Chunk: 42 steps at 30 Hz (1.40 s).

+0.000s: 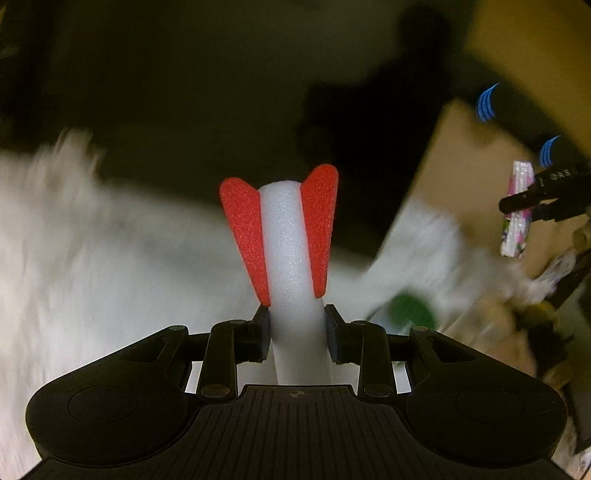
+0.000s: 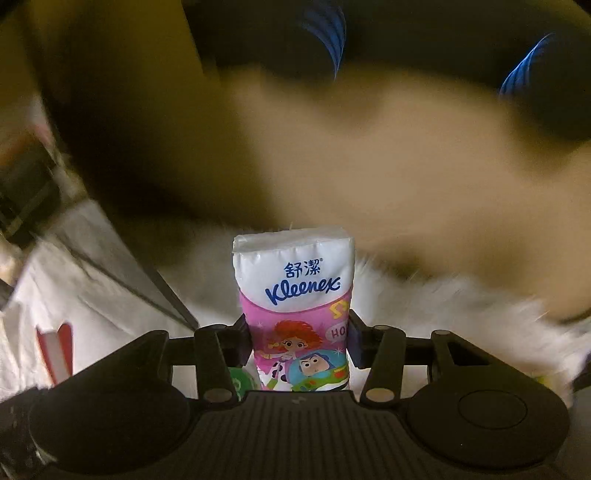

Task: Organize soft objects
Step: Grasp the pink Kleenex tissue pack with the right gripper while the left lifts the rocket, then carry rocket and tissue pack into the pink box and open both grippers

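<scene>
A white foam tube with two red fins (image 1: 288, 236) stands up between the jaws of my left gripper (image 1: 297, 328), which is shut on its lower part. In the right wrist view the same foam piece (image 2: 55, 350) shows small at the lower left. My right gripper (image 2: 300, 338) is shut on a small pink and white Kleenex tissue pack (image 2: 293, 273) printed with cartoon figures, pads pressing both sides. The left wrist view shows that tissue pack (image 1: 517, 210) at the far right, clamped in the right gripper (image 1: 519, 206) and held off the ground.
A white fluffy rug (image 1: 74, 258) spreads below, much blurred. A tan cardboard box (image 1: 461, 155) lies to the right, with loose items beside it. A green round thing (image 1: 412, 312) rests on the rug. Dark shapes with blue stripes (image 2: 332, 33) are at the top.
</scene>
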Motion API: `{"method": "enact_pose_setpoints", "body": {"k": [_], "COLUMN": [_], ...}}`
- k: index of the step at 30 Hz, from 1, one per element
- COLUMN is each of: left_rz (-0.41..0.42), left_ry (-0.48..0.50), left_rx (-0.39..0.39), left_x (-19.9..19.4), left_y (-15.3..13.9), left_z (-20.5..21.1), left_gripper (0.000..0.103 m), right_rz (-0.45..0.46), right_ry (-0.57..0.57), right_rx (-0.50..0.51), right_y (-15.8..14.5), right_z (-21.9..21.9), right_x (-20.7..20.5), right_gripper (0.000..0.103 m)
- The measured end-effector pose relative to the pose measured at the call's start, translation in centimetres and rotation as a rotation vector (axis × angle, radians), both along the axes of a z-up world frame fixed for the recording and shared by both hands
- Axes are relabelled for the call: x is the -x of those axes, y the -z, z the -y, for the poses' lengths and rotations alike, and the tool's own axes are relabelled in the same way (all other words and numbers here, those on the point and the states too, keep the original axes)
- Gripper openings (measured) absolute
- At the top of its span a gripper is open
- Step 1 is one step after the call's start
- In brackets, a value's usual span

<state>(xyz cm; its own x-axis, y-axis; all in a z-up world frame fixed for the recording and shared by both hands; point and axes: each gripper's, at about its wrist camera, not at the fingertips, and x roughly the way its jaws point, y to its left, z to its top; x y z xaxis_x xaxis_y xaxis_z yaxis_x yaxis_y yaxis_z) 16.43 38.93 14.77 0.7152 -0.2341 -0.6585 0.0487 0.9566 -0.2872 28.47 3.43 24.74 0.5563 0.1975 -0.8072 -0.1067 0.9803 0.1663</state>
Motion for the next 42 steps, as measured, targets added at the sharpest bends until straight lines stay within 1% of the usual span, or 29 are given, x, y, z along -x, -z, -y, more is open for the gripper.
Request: {"method": "enact_pose_setpoints", "body": {"k": [1,2,5,7,9,11,12,13,14,16,17,18,19,21,22,23,24,25,26,28,30,33,34,35,36,37,39,41,42], "left_rz": [0.048,0.081,0.171,0.193,0.188,0.163,0.140,0.103,0.071,0.011,0.000,-0.021,-0.064,-0.164,-0.183,-0.172,-0.161,-0.155,-0.152,-0.162,-0.160,-0.125,-0.123,-0.121,-0.118,-0.113,-0.115,-0.136,-0.152], "left_ry": [0.019,0.037,0.138,0.241,0.334,0.430,0.470,0.503,0.523,0.544,0.549,0.559,0.571,0.565,0.554,0.543,0.537,0.539,0.548,0.564,0.565,0.561,0.564,0.571,0.577,0.575,0.566,0.562,0.565], "left_rx": [-0.011,-0.015,0.006,0.069,0.137,0.199,0.237,0.295,0.348,0.484,0.509,0.512,0.476,0.355,0.334,0.345,0.356,0.340,0.320,0.280,0.281,0.277,0.280,0.283,0.284,0.280,0.275,0.265,0.244], "left_x": [-0.3,-0.5,-1.0,-1.7,-2.4,-3.2,-3.8,-4.4,-4.9,-5.9,-6.4,-6.6,-7.2,-8.1,-8.2,-8.1,-8.0,-8.0,-7.9,-8.0,-8.1,-7.5,-7.4,-7.4,-7.5,-7.6,-7.8,-8.1,-8.4], "left_y": [-2.0,-3.4,-7.5,-9.3,-9.9,-9.6,-9.0,-8.0,-7.0,-4.1,-2.8,-1.4,0.3,3.6,4.6,5.0,5.0,4.8,4.6,4.4,3.8,2.5,2.0,1.6,1.2,0.9,0.9,1.4,1.9], "left_z": [0.9,1.7,6.0,10.0,13.8,18.5,21.0,23.4,25.3,29.4,31.1,33.0,35.1,38.4,38.9,39.0,38.8,38.6,38.6,38.3,37.3,36.3,35.9,35.5,35.2,34.8,34.5,34.9,35.4], "left_gripper": [0.033,0.033,0.033,0.033,0.034,0.034,0.034,0.034,0.034,0.034,0.035,0.034,0.037,0.041,0.041,0.042,0.044,0.047,0.048,0.047,0.047,0.046,0.042,0.029,0.020,0.014,0.014,0.013,0.012], "right_rz": [0.046,0.094,0.177,0.200,0.221,0.231,0.229,0.225,0.219,0.202,0.186,0.168,0.148,0.125,0.117,0.108,0.101,0.095,0.091,0.080,0.070,0.079,0.085,0.092,0.098,0.104,0.117,0.120,0.119], "right_ry": [0.009,0.022,0.085,0.141,0.196,0.240,0.257,0.267,0.276,0.292,0.301,0.309,0.315,0.306,0.296,0.286,0.278,0.271,0.268,0.266,0.272,0.294,0.301,0.304,0.307,0.311,0.311,0.308,0.307], "right_rx": [0.006,0.016,0.046,0.081,0.125,0.147,0.144,0.135,0.121,0.102,0.093,0.090,0.093,0.101,0.100,0.098,0.095,0.093,0.091,0.083,0.066,0.076,0.077,0.075,0.072,0.069,0.062,0.056,0.055], "right_y": [-2.1,-4.1,-7.8,-8.9,-9.3,-9.4,-9.2,-9.0,-8.3,-6.9,-6.1,-5.3,-4.5,-2.4,-1.6,-0.8,-0.2,0.4,1.0,1.6,2.3,2.9,3.0,3.1,3.1,3.1,2.8,2.7,2.7], "right_z": [1.0,2.3,6.2,8.7,11.1,13.7,14.8,15.7,16.4,17.3,17.6,17.6,17.5,17.5,17.4,17.3,17.2,17.1,17.1,17.2,17.9,18.2,18.2,18.2,18.2,18.1,18.0,18.0,18.0], "right_x": [1.2,2.8,7.1,9.8,12.3,14.2,14.9,15.5,16.1,16.8,16.8,16.6,16.4,16.1,16.2,16.1,15.9,15.6,15.5,15.0,14.7,14.2,14.2,14.3,14.5,14.6,14.8,14.9,15.0], "right_gripper": [0.048,0.048,0.049,0.049,0.049,0.049,0.049,0.049,0.049,0.049,0.049,0.049,0.049,0.049,0.049,0.049,0.049,0.049,0.049,0.049,0.049,0.049,0.049,0.049,0.049,0.049,0.049,0.049,0.049]}}
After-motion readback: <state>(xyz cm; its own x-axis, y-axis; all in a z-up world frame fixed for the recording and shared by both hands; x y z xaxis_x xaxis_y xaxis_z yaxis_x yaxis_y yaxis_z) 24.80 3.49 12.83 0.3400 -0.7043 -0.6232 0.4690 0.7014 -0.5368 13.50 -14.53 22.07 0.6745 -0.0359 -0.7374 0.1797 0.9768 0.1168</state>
